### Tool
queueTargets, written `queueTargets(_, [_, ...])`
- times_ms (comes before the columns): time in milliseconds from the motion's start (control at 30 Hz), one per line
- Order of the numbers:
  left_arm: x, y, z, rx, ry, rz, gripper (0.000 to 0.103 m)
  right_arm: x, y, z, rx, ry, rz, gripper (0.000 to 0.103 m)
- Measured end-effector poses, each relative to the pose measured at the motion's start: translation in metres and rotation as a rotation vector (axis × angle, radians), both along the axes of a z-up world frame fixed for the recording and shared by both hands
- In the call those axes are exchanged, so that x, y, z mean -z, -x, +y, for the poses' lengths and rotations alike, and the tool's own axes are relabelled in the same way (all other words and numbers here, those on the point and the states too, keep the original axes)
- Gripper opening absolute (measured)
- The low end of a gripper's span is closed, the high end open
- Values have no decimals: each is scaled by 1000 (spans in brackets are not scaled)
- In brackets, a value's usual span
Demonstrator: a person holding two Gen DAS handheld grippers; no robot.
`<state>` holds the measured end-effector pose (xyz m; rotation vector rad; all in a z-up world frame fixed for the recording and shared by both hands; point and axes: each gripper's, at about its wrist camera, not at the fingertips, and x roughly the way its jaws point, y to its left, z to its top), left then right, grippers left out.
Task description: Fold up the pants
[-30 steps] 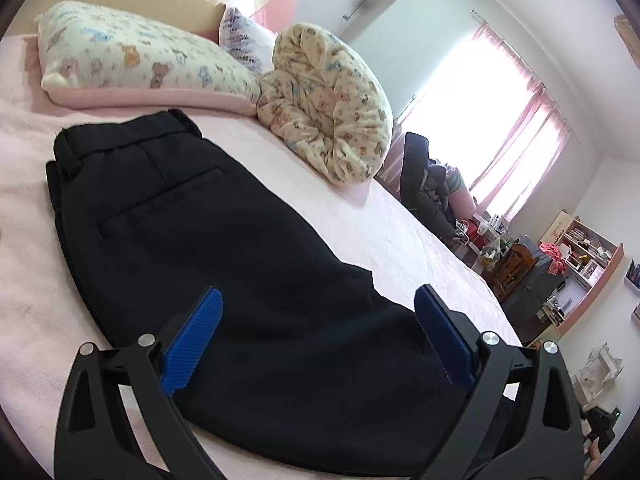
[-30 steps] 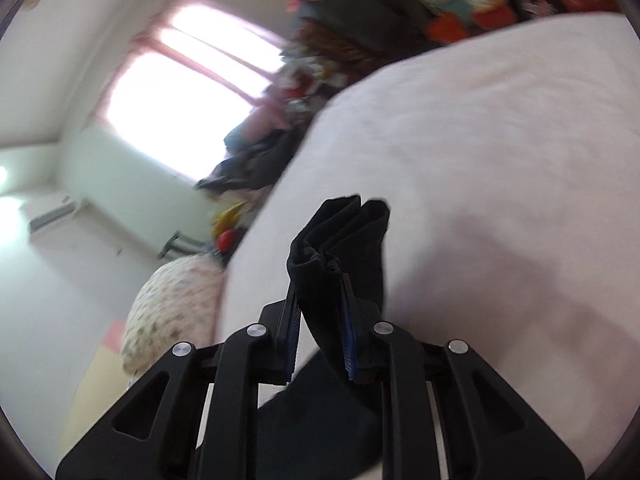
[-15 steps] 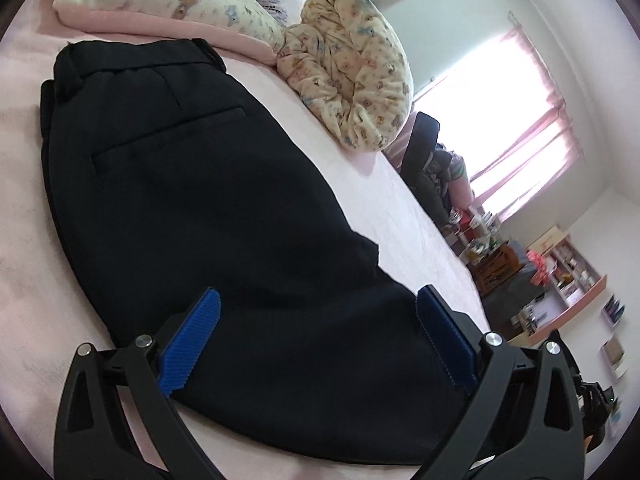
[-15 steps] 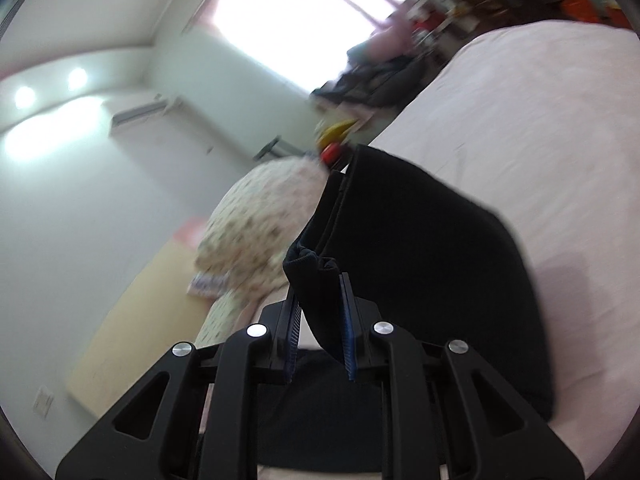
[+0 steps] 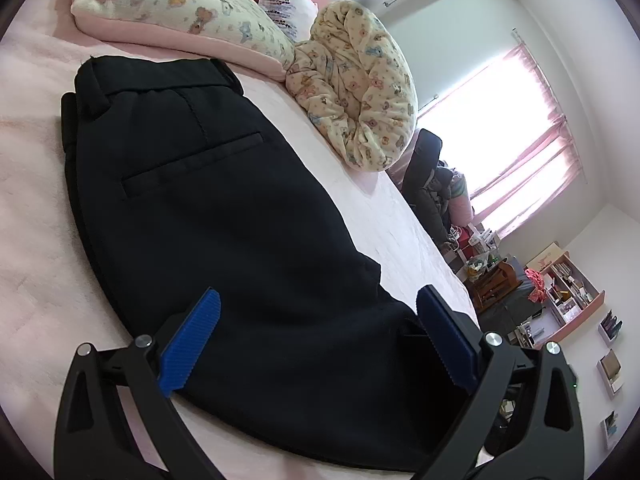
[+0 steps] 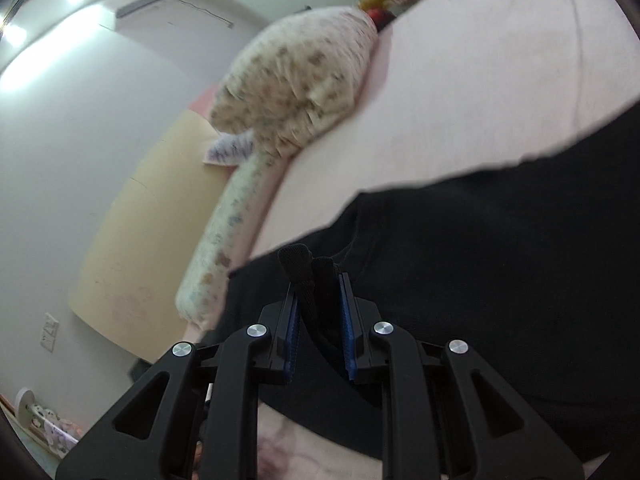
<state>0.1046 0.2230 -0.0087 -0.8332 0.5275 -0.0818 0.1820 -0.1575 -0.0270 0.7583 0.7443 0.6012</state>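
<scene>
Black pants (image 5: 224, 216) lie flat on the pink bed, waistband at the far end by the pillows, back pocket facing up. My left gripper (image 5: 316, 332) is open, its blue pads spread wide just above the near part of the pants, holding nothing. My right gripper (image 6: 318, 308) is shut on a bunched end of the pants (image 6: 308, 280), and more black fabric (image 6: 500, 248) spreads to the right over the pink bed (image 6: 460, 80).
A patterned pillow (image 5: 180, 12) and a rolled patterned blanket (image 5: 360, 92) lie at the head of the bed. The bed's far edge runs along the right, with a chair (image 5: 428, 176), shelves and clutter beyond under a bright window.
My right gripper has carried the pants end up toward the pillows and over the rest of the fabric. My left gripper has moved a little closer over the pants, still open.
</scene>
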Motion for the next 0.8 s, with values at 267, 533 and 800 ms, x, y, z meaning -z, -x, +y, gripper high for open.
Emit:
queueTargets(267, [-1, -1, 2, 8, 23, -8, 99, -16, 16, 38, -28, 14, -108, 19])
queueTargets(533, [-2, -1, 1, 17, 16, -3, 99, 22, 27, 97, -192, 409, -18, 25])
queueTargets(800, [0, -2, 3, 16, 35, 6, 99, -13, 51, 97, -273, 427, -115, 60])
